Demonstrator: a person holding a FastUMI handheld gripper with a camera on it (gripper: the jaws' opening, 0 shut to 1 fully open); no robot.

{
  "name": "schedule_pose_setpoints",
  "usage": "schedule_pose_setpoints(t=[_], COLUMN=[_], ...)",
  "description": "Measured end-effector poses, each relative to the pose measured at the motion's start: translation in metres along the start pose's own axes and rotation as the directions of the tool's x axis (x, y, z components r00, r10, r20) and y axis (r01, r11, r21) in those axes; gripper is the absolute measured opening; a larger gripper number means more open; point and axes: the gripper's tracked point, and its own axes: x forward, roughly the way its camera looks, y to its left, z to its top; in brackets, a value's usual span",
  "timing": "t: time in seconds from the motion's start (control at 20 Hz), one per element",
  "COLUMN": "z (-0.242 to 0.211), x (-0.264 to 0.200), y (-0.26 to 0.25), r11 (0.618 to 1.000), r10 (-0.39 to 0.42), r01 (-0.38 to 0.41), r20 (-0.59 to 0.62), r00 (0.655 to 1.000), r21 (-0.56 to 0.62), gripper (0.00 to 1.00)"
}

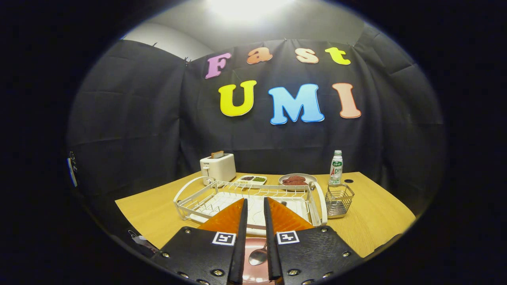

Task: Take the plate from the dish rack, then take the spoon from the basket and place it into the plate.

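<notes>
A pink plate (254,274) lies on the wooden table right under my gripper, seen through the gap between the fingers. A metal spoon (258,256) rests in the plate, bowl toward me; its handle runs off behind one finger. My gripper (255,200) hangs above them, open, with a narrow gap and nothing pressed between the fingers. The fingertips reach over the white wire dish rack (206,200), which stands just beyond the plate and holds no dishes. The small wire basket (339,200) stands to the right of the rack.
At the back of the table (380,213) stand a white toaster (218,168) with a slice of bread, a small divided dish (252,179), a plate of reddish food (297,180) and a drink bottle (336,168). Black cloth walls the booth behind.
</notes>
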Motion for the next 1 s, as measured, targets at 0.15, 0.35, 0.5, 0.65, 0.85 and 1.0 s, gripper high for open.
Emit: schedule_pose_setpoints(t=[0.15,0.35,0.5,0.65,0.85,1.0], z=[0.008,0.018,0.030,0.046,0.068,0.086], x=[-0.001,0.003,0.002,-0.002,-0.008,-0.015], y=[-0.006,-0.022,-0.033,-0.050,-0.095,-0.132], r11=[1.000,0.999,0.997,0.995,0.984,0.975], r10=[-0.010,-0.046,-0.071,-0.095,-0.167,-0.211], r01=[0.010,0.045,0.071,0.096,0.173,0.220], r20=[0.011,0.025,0.058,0.095,0.139,0.165], r00=[1.000,0.999,0.996,0.991,0.976,0.963], r21=[0.000,0.008,-0.001,-0.004,-0.031,-0.037], gripper=[0.23,0.52,0.99,0.98,0.98,0.98])
